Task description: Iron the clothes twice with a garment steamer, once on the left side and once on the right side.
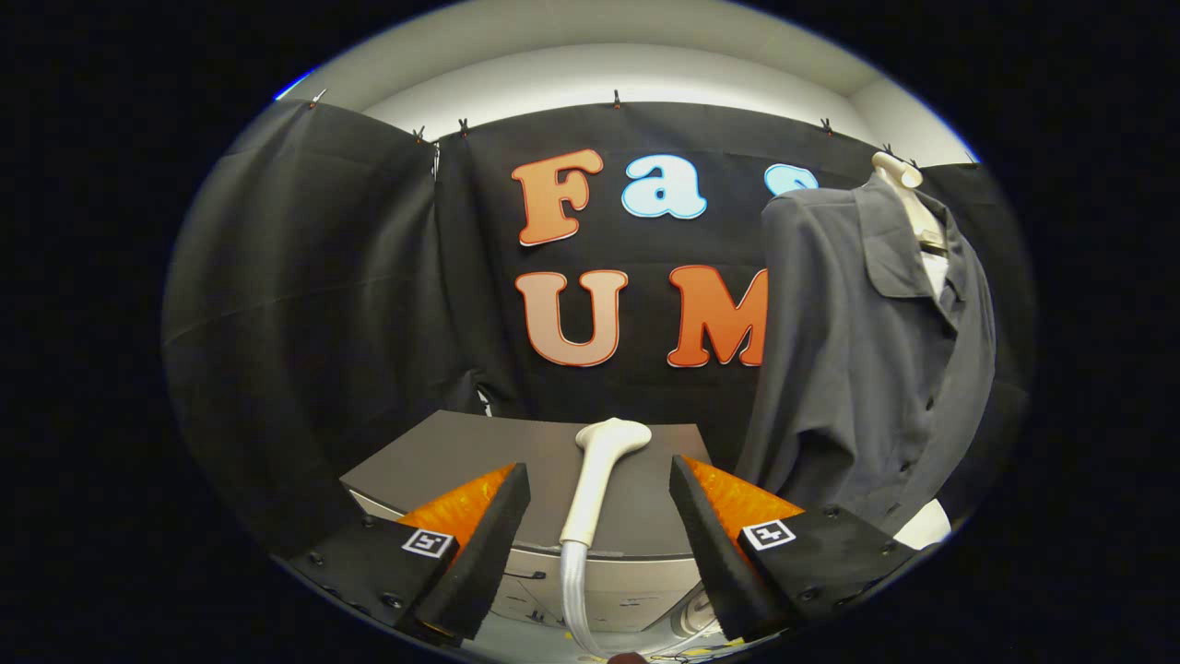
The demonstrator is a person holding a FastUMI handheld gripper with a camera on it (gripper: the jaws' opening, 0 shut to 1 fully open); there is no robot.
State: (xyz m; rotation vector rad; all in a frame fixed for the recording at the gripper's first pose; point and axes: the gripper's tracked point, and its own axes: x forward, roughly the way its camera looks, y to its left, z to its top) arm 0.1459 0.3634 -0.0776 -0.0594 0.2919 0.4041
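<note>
Jaws wide around white steamer head [597,470], untouched.

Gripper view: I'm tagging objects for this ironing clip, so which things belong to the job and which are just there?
Job:
- steamer head, between the open gripper fingers, untouched
- its hose
- grey shirt on a mannequin

Just there:
- grey table
- black cloth wall

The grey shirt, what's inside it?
A pale dummy wears the grey shirt; its neck pokes out above the collar, and a white bit peeks below the hem. The rest is covered. The gripper is open, its fingers either side of the steamer.
</note>
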